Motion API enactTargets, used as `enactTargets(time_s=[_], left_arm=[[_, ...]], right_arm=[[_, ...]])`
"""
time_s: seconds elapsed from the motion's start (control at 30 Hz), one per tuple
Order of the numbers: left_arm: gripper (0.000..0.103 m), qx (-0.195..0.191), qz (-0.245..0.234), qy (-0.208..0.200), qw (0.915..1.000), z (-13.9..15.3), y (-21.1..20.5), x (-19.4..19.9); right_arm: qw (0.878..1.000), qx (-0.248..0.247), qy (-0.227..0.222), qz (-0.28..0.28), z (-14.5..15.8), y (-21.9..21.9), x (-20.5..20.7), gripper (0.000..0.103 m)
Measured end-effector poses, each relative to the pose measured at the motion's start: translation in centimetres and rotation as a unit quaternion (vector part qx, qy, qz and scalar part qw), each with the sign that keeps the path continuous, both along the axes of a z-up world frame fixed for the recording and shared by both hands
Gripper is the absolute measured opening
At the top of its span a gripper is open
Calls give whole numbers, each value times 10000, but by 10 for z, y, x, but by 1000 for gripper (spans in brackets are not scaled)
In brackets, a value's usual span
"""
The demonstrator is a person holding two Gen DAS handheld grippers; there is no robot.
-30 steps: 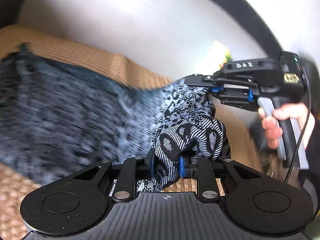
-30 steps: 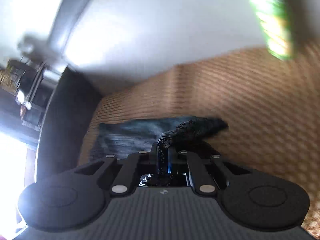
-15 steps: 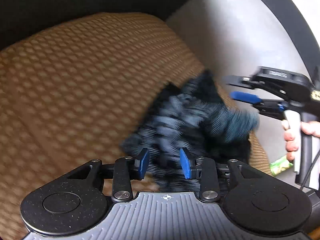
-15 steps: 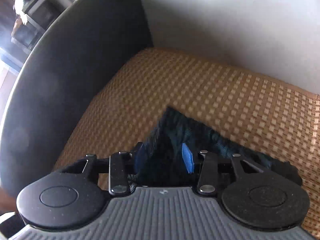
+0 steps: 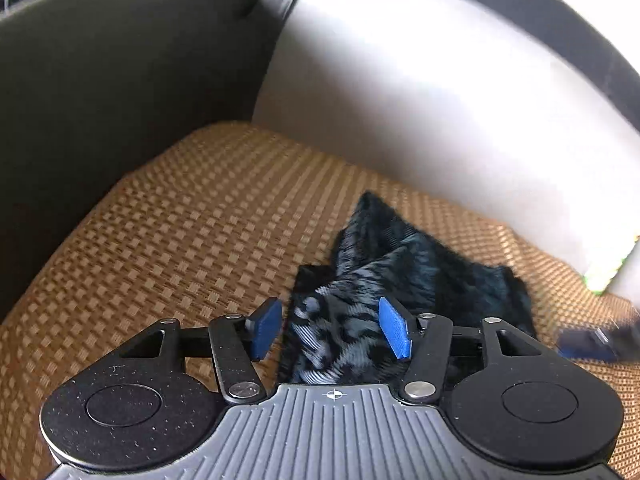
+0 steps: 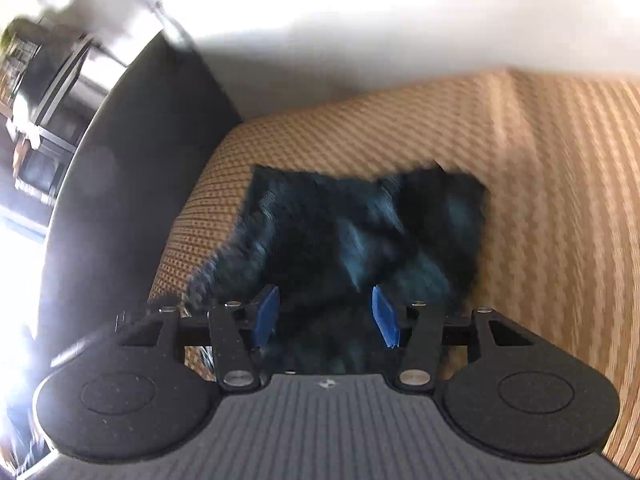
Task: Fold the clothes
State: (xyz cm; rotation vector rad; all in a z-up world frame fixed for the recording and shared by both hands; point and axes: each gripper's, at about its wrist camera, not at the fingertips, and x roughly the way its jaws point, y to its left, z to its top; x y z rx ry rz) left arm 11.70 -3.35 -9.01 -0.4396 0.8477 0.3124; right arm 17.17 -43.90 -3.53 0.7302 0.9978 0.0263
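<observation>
The cloth [image 5: 404,276] is laid in a dark heap on the woven brown seat [image 5: 192,232], near its back edge. Both grippers [image 5: 331,330] [image 6: 326,316] are spread wide. A black armrest [image 5: 100,92] and pale backrest [image 5: 420,100] are seen.

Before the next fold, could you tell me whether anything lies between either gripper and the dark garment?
Nothing visible does. The garment lies on the woven mat directly ahead of the open left gripper and the open right gripper, with only cloth between their fingers.
</observation>
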Motion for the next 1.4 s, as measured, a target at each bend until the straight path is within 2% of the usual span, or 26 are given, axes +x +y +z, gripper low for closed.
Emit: enactTargets(time_s=[0.13,0.17,0.2,0.23,0.27,0.3,0.33,0.37,0.4,0.5,0.53,0.63,0.67,0.77,0.87,0.93,1.0,1.03,1.1,1.23,1.27,1.3,1.33,1.37,1.4], left_arm=[[70,-182,-63,261,9995,-15,7,15],[66,-203,-106,308,9993,-18,8,17],[32,-178,-200,322,9991,-18,7,17],[13,-175,-247,340,9990,-19,6,16],[6,-211,-211,368,9989,-19,7,14],[6,-235,-137,372,9989,-19,8,10],[6,-235,8,335,9992,-17,10,2],[5,-235,153,298,9992,-15,13,-5],[5,-229,260,286,9990,-13,14,-13],[4,-174,369,383,9984,-15,12,-33],[5,-179,392,445,9981,-18,11,-38],[10,-251,297,861,9955,-38,6,-40],[28,-208,265,877,9956,-39,5,-40],[39,-135,372,740,9965,-27,10,-40],[42,-202,452,490,9976,-11,23,-30],[48,-267,315,318,9986,-2,28,-12],[66,-344,88,171,9992,1,30,9],[70,-369,-50,159,9992,0,28,22],[73,-385,-326,155,9986,-2,25,46],[73,-121,-667,236,9974,-5,9,81],[71,-114,-703,243,9972,-7,6,87],[42,-156,-752,268,9967,-9,5,91],[18,-200,-792,313,9962,-11,4,95],[0,-247,-817,396,9956,-14,4,98],[0,-255,-796,401,9957,-14,5,100]], right_arm=[[9979,379,126,-520,-19,1,-30,63],[9966,473,157,-649,-24,1,-38,64],[9952,567,189,-779,-28,1,-45,64],[9934,661,220,-908,-33,1,-53,64],[9914,755,252,-1037,-38,1,-60,64],[9891,849,283,-1166,-43,1,-68,64],[9866,941,314,-1292,-47,1,-75,58],[9872,924,382,-1239,-51,5,-72,33],[9889,845,420,-1146,-52,7,-70,26],[9930,650,203,-965,-39,9,-72,21],[9940,606,116,-905,-35,9,-74,20],[9918,716,291,-1013,-49,1,-78,20],[9910,753,350,-1049,-54,-1,-80,21],[9912,741,363,-1037,-54,-2,-81,26],[9926,669,298,-966,-48,0,-81,47],[9935,621,254,-919,-44,1,-81,47],[9932,643,233,-938,-45,0,-86,47],[9929,644,222,-972,-46,0,-86,47],[9923,646,198,-1038,-49,0,-87,47],[9920,627,177,-1080,-50,-1,-83,50],[9919,623,172,-1091,-50,-1,-82,51],[9918,618,167,-1102,-51,-1,-81,51],[9918,613,161,-1113,-51,-1,-80,52],[9917,609,156,-1123,-51,-1,-79,52],[9916,604,151,-1134,-52,-2,-78,53]])
